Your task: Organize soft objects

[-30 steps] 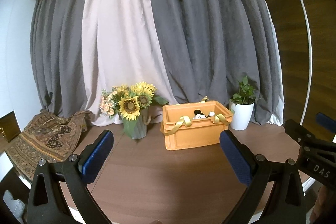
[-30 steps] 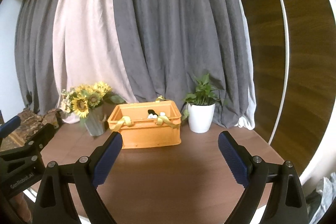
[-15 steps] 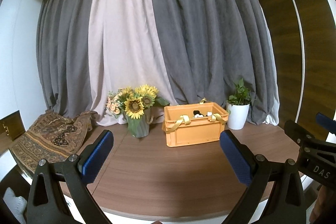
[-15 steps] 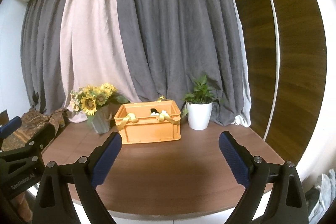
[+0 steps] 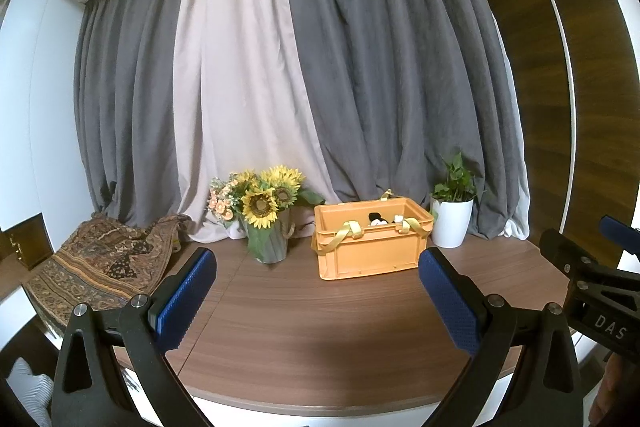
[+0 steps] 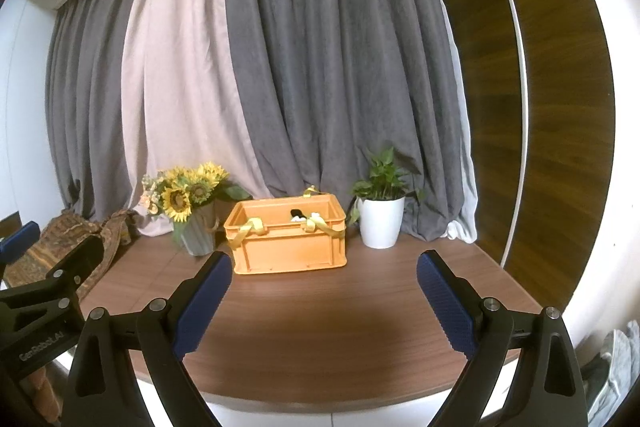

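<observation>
An orange crate (image 5: 368, 247) (image 6: 286, 241) with yellow strap handles stands at the back of the wooden table. A black and white soft item (image 5: 378, 219) (image 6: 298, 214) peeks over its rim; the rest of the inside is hidden. My left gripper (image 5: 316, 287) hangs open over the table's near edge, well short of the crate, with nothing between its blue pads. My right gripper (image 6: 324, 291) is open too and empty, at a similar distance. Each gripper shows at the edge of the other's view.
A vase of sunflowers (image 5: 264, 219) (image 6: 188, 211) stands left of the crate, a white potted plant (image 5: 452, 215) (image 6: 380, 211) right of it. A patterned cloth (image 5: 100, 267) lies at the table's left end. Curtains hang behind the brown table (image 5: 320, 327).
Both views have pulled back from the table. The crate, vase and plant look smaller and farther, and the table's near edge has come into sight. Both grippers stay open.
</observation>
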The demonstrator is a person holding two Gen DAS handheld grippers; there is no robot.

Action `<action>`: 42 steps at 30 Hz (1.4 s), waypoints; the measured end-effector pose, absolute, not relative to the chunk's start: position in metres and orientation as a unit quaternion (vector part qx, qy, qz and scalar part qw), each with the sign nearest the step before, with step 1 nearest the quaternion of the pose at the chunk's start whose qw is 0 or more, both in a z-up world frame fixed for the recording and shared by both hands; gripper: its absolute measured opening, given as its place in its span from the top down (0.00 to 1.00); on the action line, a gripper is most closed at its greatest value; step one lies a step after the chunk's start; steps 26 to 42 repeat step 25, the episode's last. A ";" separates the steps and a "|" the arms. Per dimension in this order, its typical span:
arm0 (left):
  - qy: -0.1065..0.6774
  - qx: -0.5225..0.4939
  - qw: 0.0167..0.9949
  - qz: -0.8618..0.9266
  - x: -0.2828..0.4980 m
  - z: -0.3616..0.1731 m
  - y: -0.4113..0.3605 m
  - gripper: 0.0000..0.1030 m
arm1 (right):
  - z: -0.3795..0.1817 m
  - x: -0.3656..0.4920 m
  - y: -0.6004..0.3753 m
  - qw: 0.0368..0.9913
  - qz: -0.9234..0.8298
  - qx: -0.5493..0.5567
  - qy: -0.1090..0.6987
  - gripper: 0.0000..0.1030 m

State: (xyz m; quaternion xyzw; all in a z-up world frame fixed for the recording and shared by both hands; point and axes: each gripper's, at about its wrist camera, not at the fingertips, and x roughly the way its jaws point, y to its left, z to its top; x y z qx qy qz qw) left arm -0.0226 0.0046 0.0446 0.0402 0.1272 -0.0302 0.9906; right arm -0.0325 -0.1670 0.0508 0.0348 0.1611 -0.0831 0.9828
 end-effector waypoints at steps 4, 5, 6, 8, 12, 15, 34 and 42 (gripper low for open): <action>0.127 0.040 0.991 -0.031 -0.025 0.045 0.003 0.00 | 0.051 -0.033 -0.166 0.983 -0.084 0.036 0.161 0.08; 0.126 0.040 0.991 -0.031 -0.025 0.045 0.003 0.00 | 0.051 -0.033 -0.166 0.983 -0.084 0.036 0.161 0.08; 0.127 0.040 0.991 -0.031 -0.025 0.045 0.003 0.00 | 0.051 -0.033 -0.166 0.983 -0.084 0.036 0.161 0.08; 0.127 0.041 0.991 -0.032 -0.025 0.046 0.002 0.00 | 0.051 -0.033 -0.166 0.983 -0.084 0.035 0.161 0.08; 0.128 0.040 0.990 -0.032 -0.027 0.047 0.001 0.00 | 0.051 -0.034 -0.167 0.983 -0.085 0.036 0.159 0.08; 0.128 0.041 0.990 -0.033 -0.028 0.047 0.000 0.00 | 0.051 -0.034 -0.167 0.983 -0.084 0.036 0.160 0.08; 0.127 0.041 0.991 -0.029 -0.029 0.048 -0.001 0.00 | 0.052 -0.035 -0.166 0.983 -0.085 0.037 0.159 0.08; 0.127 0.041 0.991 -0.029 -0.029 0.048 -0.001 0.00 | 0.052 -0.035 -0.166 0.983 -0.085 0.037 0.159 0.08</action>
